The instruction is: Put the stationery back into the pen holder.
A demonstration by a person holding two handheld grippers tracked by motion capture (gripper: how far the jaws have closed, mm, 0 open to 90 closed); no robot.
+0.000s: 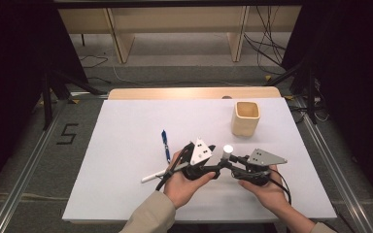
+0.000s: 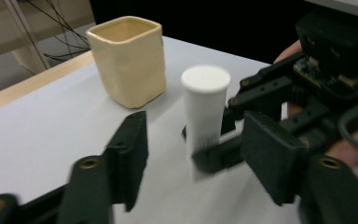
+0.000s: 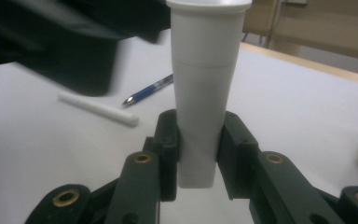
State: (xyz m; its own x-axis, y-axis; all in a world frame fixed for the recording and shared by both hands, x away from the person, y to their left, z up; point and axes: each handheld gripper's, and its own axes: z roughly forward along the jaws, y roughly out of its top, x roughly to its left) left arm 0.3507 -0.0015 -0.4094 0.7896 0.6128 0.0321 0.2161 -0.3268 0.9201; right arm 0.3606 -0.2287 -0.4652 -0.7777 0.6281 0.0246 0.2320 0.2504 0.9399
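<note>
A white tube [image 1: 228, 150] stands upright with its flat cap on top, just above the white table top [image 1: 126, 121]. My right gripper [image 3: 198, 149] is shut on the lower part of the tube [image 3: 205, 88], a pad pressed against each side. In the high view the right gripper [image 1: 227, 164] comes in from the right. My left gripper [image 2: 200, 161] is open, its jaws standing apart on either side of the tube [image 2: 205, 107] without touching it. From above, the left gripper [image 1: 217, 169] faces the right one.
A cream square cup [image 1: 245, 118] [image 2: 128, 60] stands empty at the back right. A blue pen [image 1: 165, 144] [image 3: 149, 89] and a white pen [image 1: 153, 176] [image 3: 98, 108] lie left of the hands. The table's wooden edge [image 1: 175, 93] runs along the far side.
</note>
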